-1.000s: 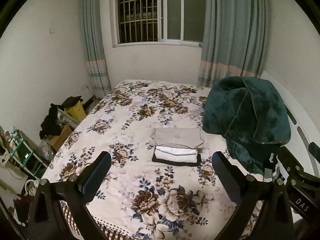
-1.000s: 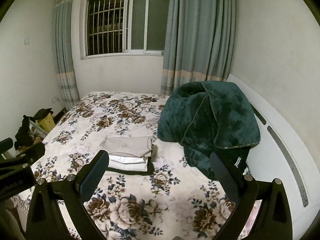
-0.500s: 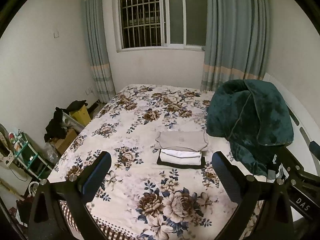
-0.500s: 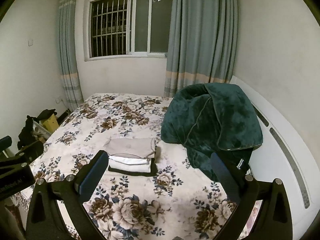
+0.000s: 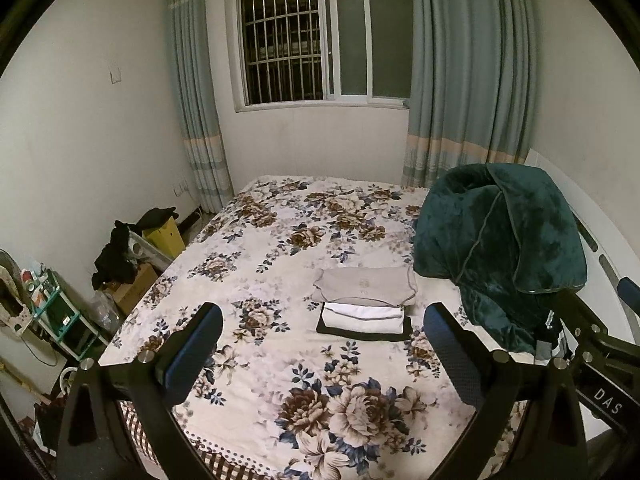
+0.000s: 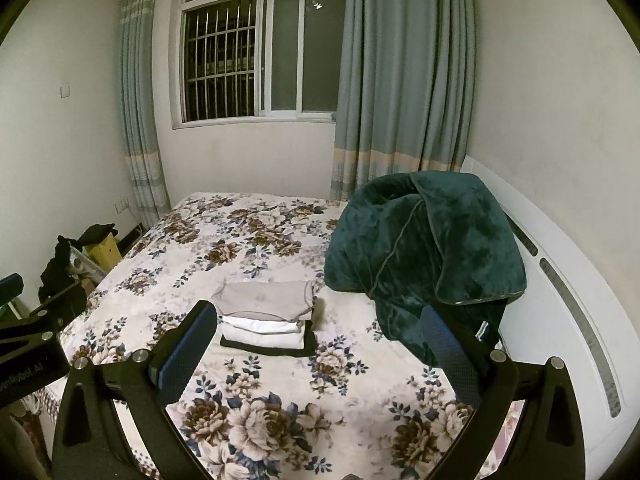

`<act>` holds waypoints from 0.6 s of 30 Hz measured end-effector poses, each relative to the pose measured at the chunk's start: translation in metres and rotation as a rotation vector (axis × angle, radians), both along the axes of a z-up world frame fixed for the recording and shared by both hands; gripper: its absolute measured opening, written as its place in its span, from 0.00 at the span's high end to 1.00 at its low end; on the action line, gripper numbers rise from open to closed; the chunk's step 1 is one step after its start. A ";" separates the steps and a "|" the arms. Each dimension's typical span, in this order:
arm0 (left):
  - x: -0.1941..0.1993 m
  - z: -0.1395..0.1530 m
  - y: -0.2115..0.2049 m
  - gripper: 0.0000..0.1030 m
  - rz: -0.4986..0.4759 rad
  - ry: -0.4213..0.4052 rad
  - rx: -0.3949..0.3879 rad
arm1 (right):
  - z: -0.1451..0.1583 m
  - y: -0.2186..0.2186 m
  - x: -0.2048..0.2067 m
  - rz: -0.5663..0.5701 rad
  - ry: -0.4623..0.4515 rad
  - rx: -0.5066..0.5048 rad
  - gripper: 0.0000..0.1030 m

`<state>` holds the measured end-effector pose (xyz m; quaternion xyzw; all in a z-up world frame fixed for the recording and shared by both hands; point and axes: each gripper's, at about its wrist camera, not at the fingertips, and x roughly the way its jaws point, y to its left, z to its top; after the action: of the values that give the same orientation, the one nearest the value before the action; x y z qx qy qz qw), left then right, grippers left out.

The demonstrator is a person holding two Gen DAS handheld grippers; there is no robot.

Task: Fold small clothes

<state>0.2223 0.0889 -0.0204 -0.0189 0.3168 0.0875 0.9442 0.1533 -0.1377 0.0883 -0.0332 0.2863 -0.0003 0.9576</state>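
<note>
A stack of folded small clothes (image 5: 365, 300) lies on the floral bed (image 5: 280, 248): a beige piece on top, white in the middle, black at the bottom. It also shows in the right wrist view (image 6: 266, 316). My left gripper (image 5: 322, 336) is open and empty, held back above the bed's near part, short of the stack. My right gripper (image 6: 320, 340) is open and empty, also short of the stack. Each gripper's body shows at the edge of the other's view.
A dark green blanket (image 5: 500, 248) is heaped at the bed's right side against a white headboard (image 6: 560, 280). Boxes, dark clothes (image 5: 116, 256) and a small shelf (image 5: 52, 312) crowd the floor left of the bed. A barred window and curtains are behind.
Both grippers have drawn back and risen slightly from the bed; the stack looks a little farther and lower in view. The clothes have not moved.
</note>
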 end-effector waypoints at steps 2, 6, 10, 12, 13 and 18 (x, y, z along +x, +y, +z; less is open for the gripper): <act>-0.001 0.003 0.001 0.00 0.001 -0.004 0.001 | 0.000 0.001 -0.001 0.004 0.001 -0.003 0.00; 0.000 0.005 0.000 0.00 0.002 0.001 0.002 | 0.001 0.001 -0.003 0.004 0.002 -0.004 0.00; 0.000 0.007 0.000 0.00 0.002 0.003 0.000 | 0.001 0.001 -0.004 0.001 0.002 -0.003 0.00; -0.002 0.007 0.000 0.00 0.004 0.001 0.000 | 0.001 0.001 -0.004 0.002 0.003 -0.003 0.00; -0.002 0.007 0.001 0.00 0.004 0.001 0.001 | 0.001 0.002 -0.004 0.000 0.002 -0.003 0.00; -0.001 0.006 0.000 0.00 -0.001 0.000 0.000 | 0.001 0.001 -0.006 0.001 0.006 -0.002 0.00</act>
<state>0.2210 0.0892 -0.0148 -0.0186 0.3168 0.0870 0.9443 0.1477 -0.1368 0.0888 -0.0344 0.2889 0.0000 0.9567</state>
